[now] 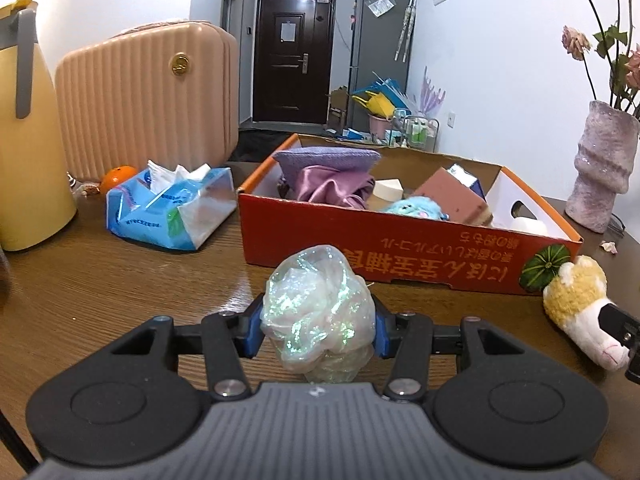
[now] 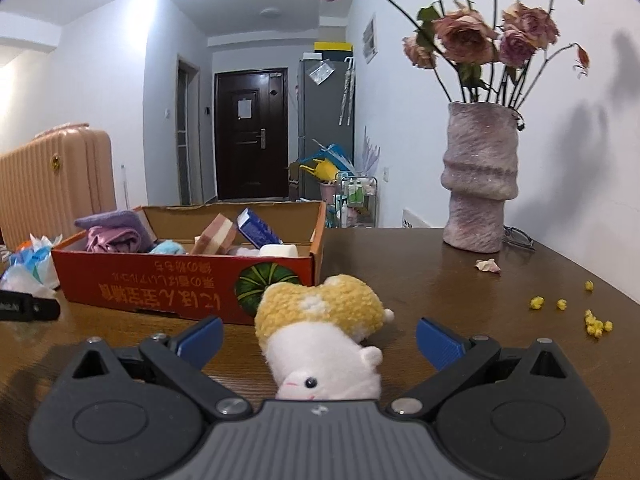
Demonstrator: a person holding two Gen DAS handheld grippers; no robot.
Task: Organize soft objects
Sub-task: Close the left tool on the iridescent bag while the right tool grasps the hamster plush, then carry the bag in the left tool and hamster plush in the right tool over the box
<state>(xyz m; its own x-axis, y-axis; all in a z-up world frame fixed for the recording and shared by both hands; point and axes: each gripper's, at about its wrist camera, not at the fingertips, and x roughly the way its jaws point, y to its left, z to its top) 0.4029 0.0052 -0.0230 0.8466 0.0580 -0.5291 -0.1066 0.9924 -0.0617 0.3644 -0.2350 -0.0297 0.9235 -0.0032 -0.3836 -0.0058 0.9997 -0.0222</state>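
Dark wood worktop (image 1: 120,280) fills the left wrist view, with a dark door at the end of the hallway behind. On it the left tongs (image 1: 318,322) are clamped on a shimmery crumpled pouf (image 1: 320,312), their blue pads pressing both its sides, just in front of the orange cardboard box (image 1: 400,252). A tissue pack (image 1: 168,204) lies left of the box.

From the right wrist view, the right tongs (image 2: 320,338) stand wide, with a yellow-and-white plush toy (image 2: 320,328) lying on the worktop between the pads, touching neither. A pink vase (image 2: 478,184) of dried roses stands further back on the right.
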